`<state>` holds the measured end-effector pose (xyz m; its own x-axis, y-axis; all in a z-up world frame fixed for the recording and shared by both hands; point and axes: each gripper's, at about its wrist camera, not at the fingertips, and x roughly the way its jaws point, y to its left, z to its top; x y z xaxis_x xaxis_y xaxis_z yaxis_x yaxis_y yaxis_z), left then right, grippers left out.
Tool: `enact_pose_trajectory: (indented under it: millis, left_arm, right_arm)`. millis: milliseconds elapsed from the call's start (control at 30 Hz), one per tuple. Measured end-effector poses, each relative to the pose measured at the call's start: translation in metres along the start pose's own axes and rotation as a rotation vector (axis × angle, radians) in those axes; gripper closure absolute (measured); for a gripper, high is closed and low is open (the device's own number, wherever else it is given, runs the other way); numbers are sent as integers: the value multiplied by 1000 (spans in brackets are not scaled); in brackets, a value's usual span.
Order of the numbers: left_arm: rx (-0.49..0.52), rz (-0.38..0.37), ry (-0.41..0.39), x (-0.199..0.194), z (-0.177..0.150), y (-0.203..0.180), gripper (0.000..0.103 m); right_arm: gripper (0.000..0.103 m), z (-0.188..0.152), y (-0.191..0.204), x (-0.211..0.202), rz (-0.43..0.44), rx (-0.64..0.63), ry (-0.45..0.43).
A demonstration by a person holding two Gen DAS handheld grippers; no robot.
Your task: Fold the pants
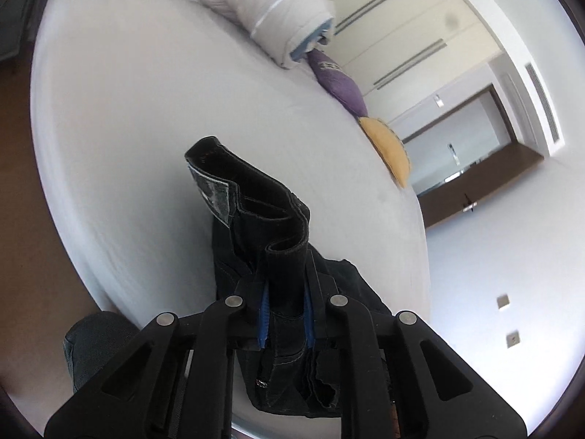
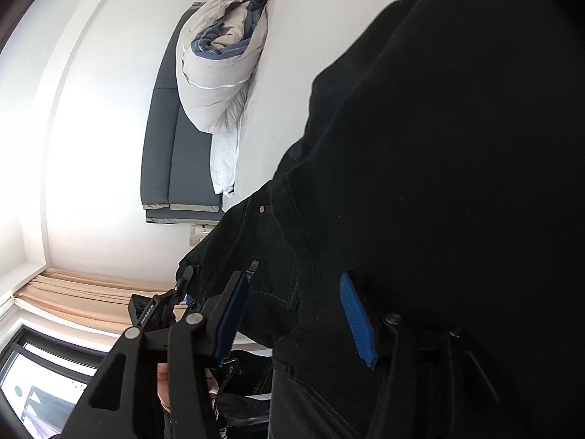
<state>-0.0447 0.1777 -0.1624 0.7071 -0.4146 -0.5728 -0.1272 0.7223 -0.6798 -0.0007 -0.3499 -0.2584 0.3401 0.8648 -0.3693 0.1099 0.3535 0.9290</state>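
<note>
- Pants (image 1: 256, 219): black denim, heavy, limp; hanging over the bed (image 1: 128, 109)
- my left hand-held gripper (image 1: 287, 314) is clamped on the stiff waistband; best hold there
- my right hand-held gripper (image 2: 296, 314) gapes, cloth between its pads, unpinched

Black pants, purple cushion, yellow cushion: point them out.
black pants (image 1: 256, 197): left wrist view, raised waistband.
purple cushion (image 1: 342, 86): left wrist view, its middle.
yellow cushion (image 1: 389, 148): left wrist view, its middle.
</note>
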Motion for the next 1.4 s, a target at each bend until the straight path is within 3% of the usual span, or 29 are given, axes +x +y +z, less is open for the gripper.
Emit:
enact_pose_trajectory:
  millis: [67,267,467,633,733,800,833,867,933,1000,1167,1233,1400]
  left_arm:
    - [82,-14,14,3,-4,-34,91]
    - [332,-43,75,31,-35,-134,91]
    - [528,-86,220,74,-108,-202,91]
    - [708,-61,345,117,-179,-225,91]
    - [749,-23,426,139,-215,-222,91]
    - [813,4,417,140,-230,-224,91]
    - [848,12,405,138,-235,-228,91]
    - [869,16,398,136,-237,-230,91]
    - [901,26,386,134,-239,-234,91]
    - [924,34,382,130,-251,-239,91]
    - [981,25,340,111,-266,-257,91]
    - [998,12,325,109,-252,-264,91]
    - [1005,14,360,126,-262,-271,91]
  right_arm:
    - [30,-1,5,-13,24,-1,-33]
    - [24,3,2,-65,103,39,-122]
    - [15,11,-6,-100,107,53,-162]
    - [15,23,-10,-121,94,44,-161]
    - [15,34,-6,-115,19,11,-101]
    - [16,38,-11,-107,-112,5,-49]
    - [17,40,-14,-103,-136,5,-31]
    - [21,42,-17,-99,-144,2,-16]
    - [42,47,-17,-92,-187,-21,4]
    - [78,51,-11,-86,-201,-64,30]
    - [84,48,13,-94,-253,-193,-10]
    - [85,49,11,-103,-237,-195,-28]
    - [85,53,-8,-113,-249,-159,-38]
